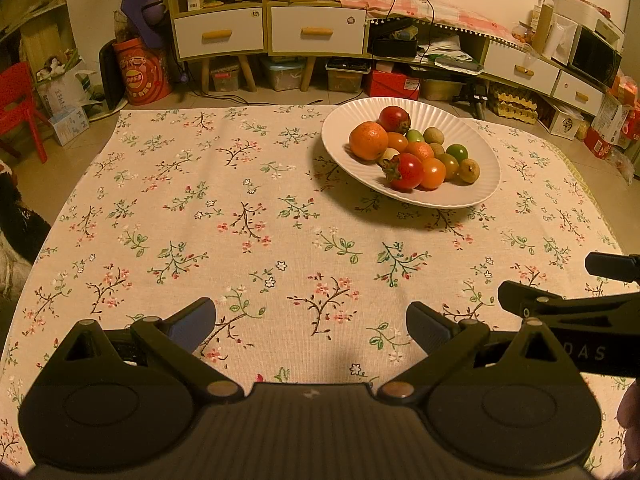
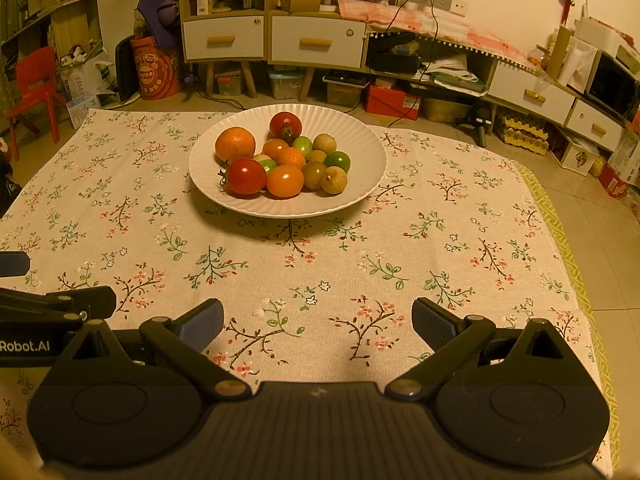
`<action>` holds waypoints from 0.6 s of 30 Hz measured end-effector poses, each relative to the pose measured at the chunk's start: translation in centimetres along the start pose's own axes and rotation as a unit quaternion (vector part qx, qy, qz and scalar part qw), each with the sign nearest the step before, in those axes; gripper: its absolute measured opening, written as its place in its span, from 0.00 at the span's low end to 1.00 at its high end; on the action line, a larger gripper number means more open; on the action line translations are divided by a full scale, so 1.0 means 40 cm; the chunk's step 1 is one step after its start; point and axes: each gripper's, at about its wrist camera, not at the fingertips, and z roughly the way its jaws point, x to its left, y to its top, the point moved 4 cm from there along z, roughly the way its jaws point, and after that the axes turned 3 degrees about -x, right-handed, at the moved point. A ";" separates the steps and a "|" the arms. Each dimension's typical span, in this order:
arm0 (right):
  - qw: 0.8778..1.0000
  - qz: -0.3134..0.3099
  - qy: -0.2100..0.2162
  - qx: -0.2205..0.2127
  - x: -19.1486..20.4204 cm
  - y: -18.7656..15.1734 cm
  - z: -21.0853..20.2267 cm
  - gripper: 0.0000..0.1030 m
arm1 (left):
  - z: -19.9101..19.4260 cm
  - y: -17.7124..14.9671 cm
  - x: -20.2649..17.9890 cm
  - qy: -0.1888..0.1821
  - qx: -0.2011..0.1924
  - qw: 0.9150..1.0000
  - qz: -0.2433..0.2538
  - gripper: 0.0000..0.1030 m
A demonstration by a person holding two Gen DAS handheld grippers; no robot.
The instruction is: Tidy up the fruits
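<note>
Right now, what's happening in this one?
A person holds a tool in each hand over a floral tablecloth. Both the left tool and the right tool are open and hold nothing, set well short of the plate. All the fruit sits piled on that white plate: an orange, red tomatoes, and smaller orange, green and brownish pieces. No fruit lies on the cloth.

ahead of my claws, a white ribbed plate (image 2: 362, 152) holds heaped fruits (image 2: 285, 160): one orange, red and orange tomatoes, small green and brownish ones.
</note>
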 end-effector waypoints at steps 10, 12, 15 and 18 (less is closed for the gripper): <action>1.000 0.000 0.000 0.001 -0.001 -0.001 0.000 0.97 | 0.001 0.000 0.001 0.000 0.000 1.000 0.000 0.98; 1.000 0.000 0.000 0.001 0.000 -0.001 0.000 0.97 | 0.001 0.000 0.001 0.000 0.000 1.000 0.000 0.98; 1.000 -0.001 0.000 0.001 -0.001 -0.001 0.000 0.97 | 0.000 0.000 0.001 0.001 0.000 1.000 -0.001 0.98; 1.000 -0.001 0.000 0.001 -0.001 -0.001 0.000 0.97 | -0.001 -0.001 0.000 0.002 0.000 1.000 -0.002 0.98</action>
